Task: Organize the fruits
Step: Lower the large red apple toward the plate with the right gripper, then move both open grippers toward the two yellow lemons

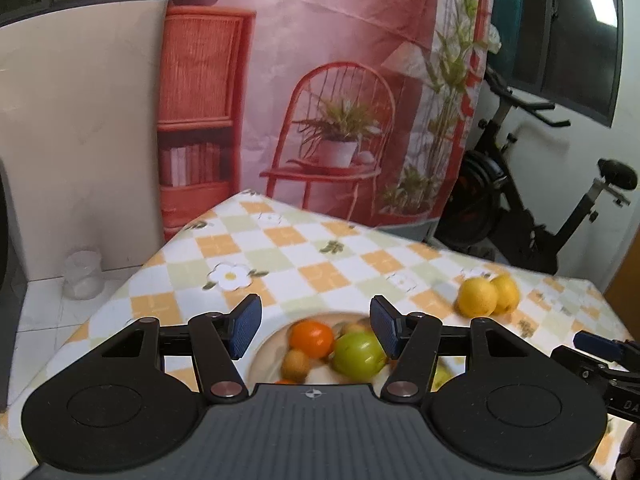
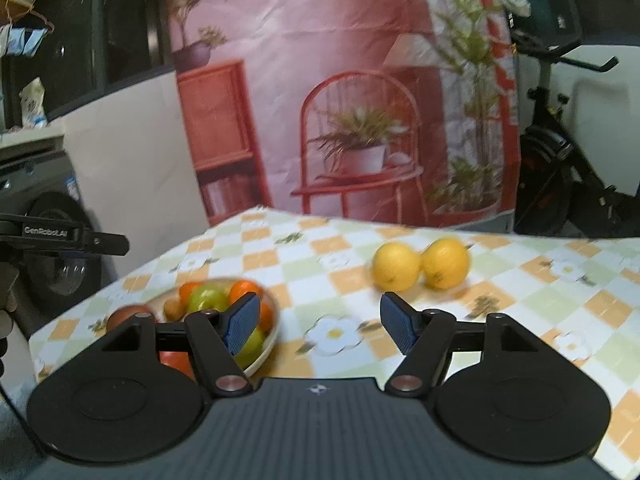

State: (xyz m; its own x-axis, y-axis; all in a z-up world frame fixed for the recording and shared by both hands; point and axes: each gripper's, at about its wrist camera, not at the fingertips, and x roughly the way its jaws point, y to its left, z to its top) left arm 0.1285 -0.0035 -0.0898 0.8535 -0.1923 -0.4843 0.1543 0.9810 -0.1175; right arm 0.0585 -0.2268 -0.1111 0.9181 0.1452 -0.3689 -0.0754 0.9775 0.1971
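Beyond the wide-open, empty right gripper [image 2: 318, 326], two round yellow fruits [image 2: 420, 266] lay touching, slightly right of its fingers; the left gripper [image 1: 316, 330], equally wide, hovered over the cream fruit bowl [image 1: 264, 350].

You had two yellow fruits [image 2: 420, 266] lying side by side, touching, on the checkered desk — well apart from the rest. Your pale bowl [image 2: 269, 350] sat left of them, holding oranges [image 1: 311, 338], a green apple [image 1: 357, 354] and a small brownish fruit [image 1: 296, 363] — all blurred.
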